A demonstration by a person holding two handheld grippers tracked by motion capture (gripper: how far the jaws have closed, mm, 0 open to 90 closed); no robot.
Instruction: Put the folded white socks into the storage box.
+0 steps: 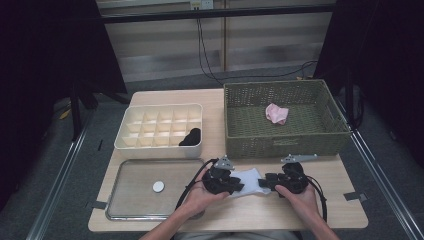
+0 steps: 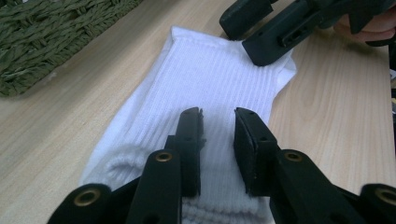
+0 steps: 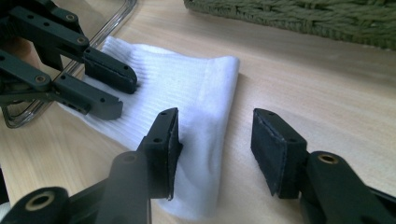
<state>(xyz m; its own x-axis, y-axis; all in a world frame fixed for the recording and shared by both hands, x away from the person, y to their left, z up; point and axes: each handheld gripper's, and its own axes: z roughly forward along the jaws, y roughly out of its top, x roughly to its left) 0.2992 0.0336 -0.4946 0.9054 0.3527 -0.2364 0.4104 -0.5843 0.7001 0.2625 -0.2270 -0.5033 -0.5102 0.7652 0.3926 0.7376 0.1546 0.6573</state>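
While the white sock [image 1: 248, 181] lies lengthwise between our grippers, left gripper [image 2: 217, 126] (jaws narrowly parted) sits over its ribbing — right gripper [image 3: 215, 140] straddles its edge, gripping nothing.

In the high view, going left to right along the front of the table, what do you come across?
Clear tray with a white disc → left gripper → white sock → right gripper.
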